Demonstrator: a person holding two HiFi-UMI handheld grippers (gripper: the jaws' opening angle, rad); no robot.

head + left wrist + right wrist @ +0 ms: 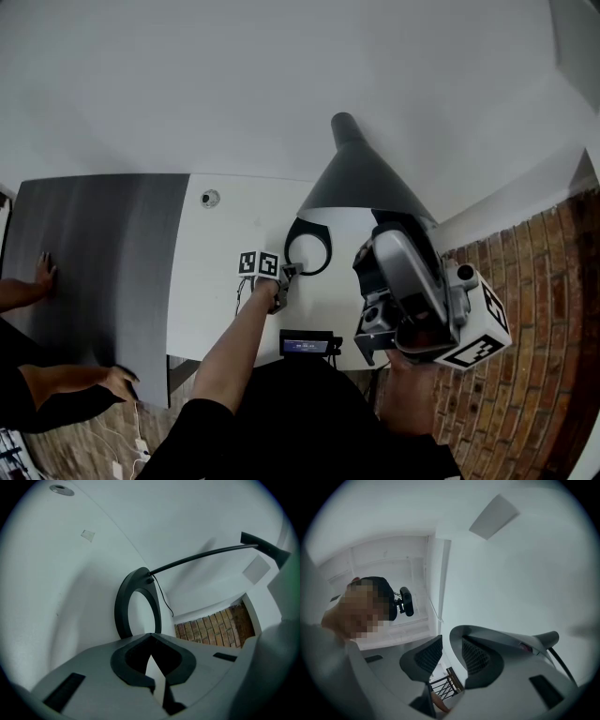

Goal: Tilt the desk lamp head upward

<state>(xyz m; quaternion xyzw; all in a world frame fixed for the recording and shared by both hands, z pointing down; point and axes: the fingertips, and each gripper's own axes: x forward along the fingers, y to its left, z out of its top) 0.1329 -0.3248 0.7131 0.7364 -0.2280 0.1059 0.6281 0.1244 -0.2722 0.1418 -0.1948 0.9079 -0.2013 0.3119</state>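
The desk lamp's dark cone head (pixel 361 178) hangs over the white table (pixel 234 225), and its ring base (pixel 309 248) lies flat below it. In the left gripper view the ring base (pixel 123 602) is just ahead, and a thin arm (pixel 201 557) arches up to the right. My left gripper (pixel 289 273) rests low on the table beside the ring; its jaws (pixel 150 637) are shut on nothing. Near the cone's lower rim my right gripper (pixel 398 239) points upward. It is open (pixel 446 651), with only ceiling and a railing showing between the pads.
A dark grey mat (pixel 94 253) covers the table's left part, with another person's hands (pixel 42 272) on it. A round grommet (pixel 210 198) sits near the mat. A small black device with a screen (pixel 307 345) stands at the near edge. Brick floor (pixel 553 309) lies to the right.
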